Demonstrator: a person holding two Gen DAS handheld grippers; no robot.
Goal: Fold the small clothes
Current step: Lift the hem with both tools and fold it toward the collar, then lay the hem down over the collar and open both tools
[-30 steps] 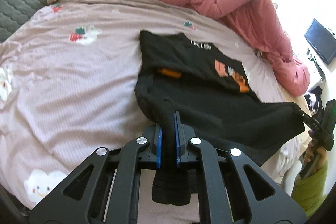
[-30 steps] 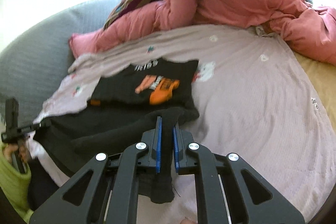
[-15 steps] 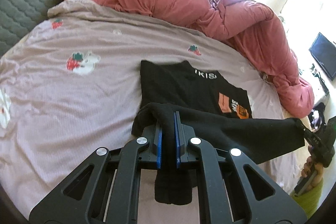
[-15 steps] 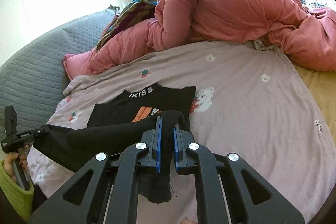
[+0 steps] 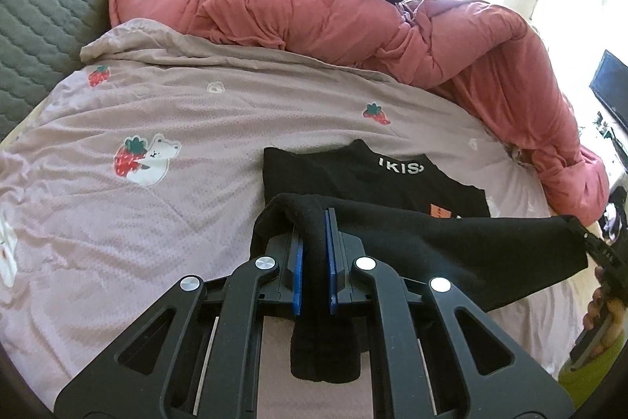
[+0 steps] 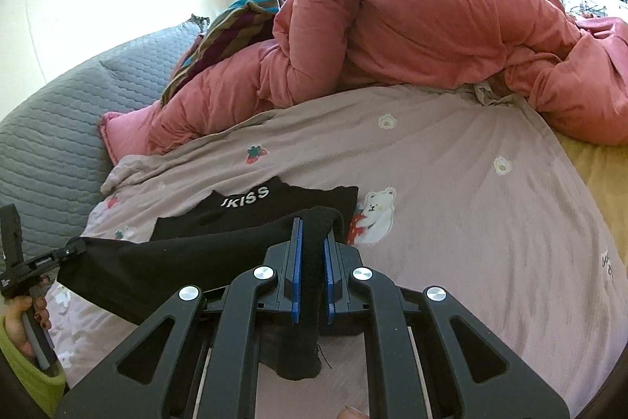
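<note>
Plainly "UKISS" — black shirt [image 6: 274, 207]

Two wrist fisheyes, each close behind its claw, angled down across the bed [image 5: 165, 222], sharing the black shirt [image 5: 373, 183].

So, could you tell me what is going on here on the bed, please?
A person is folding a black T-shirt on a bed covered with a mauve strawberry-and-bear sheet. The left gripper and the right gripper are each shut on a corner of the shirt's lower edge, which is lifted and stretched between them over the chest print. The collar end with its white lettering lies flat on the sheet. A pink duvet is heaped behind.
</note>
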